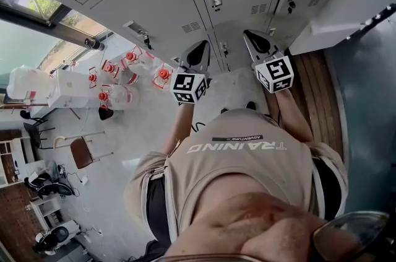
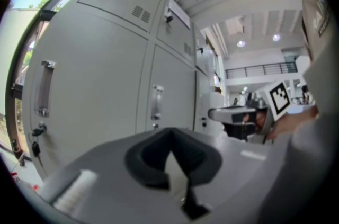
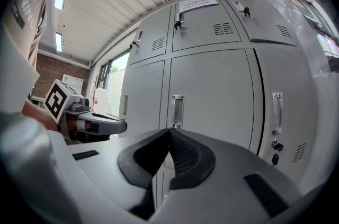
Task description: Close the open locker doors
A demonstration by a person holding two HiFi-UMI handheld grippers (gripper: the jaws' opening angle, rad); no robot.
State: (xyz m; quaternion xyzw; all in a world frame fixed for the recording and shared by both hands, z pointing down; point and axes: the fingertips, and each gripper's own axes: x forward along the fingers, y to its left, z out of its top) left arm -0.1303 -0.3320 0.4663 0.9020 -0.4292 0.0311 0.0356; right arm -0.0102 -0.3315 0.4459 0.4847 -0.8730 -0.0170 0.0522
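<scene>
A bank of grey lockers (image 1: 154, 7) fills the top of the head view, and every door I can see lies flush and closed. My left gripper (image 1: 197, 59) and right gripper (image 1: 257, 44) are held side by side in front of the lockers, a little apart and not touching them. In the left gripper view the left gripper (image 2: 169, 135) is shut on nothing, facing a door handle (image 2: 156, 102). In the right gripper view the right gripper (image 3: 169, 133) is also shut and empty, pointing at a handle (image 3: 177, 110) on a closed door (image 3: 212, 85).
A pale flat panel (image 1: 346, 7) juts out at the right end of the bank; I cannot tell if it is a door. Several red-capped water jugs (image 1: 117, 78) stand on the floor at left, near a chair (image 1: 80, 152). Wooden boards (image 1: 315, 93) lie at right.
</scene>
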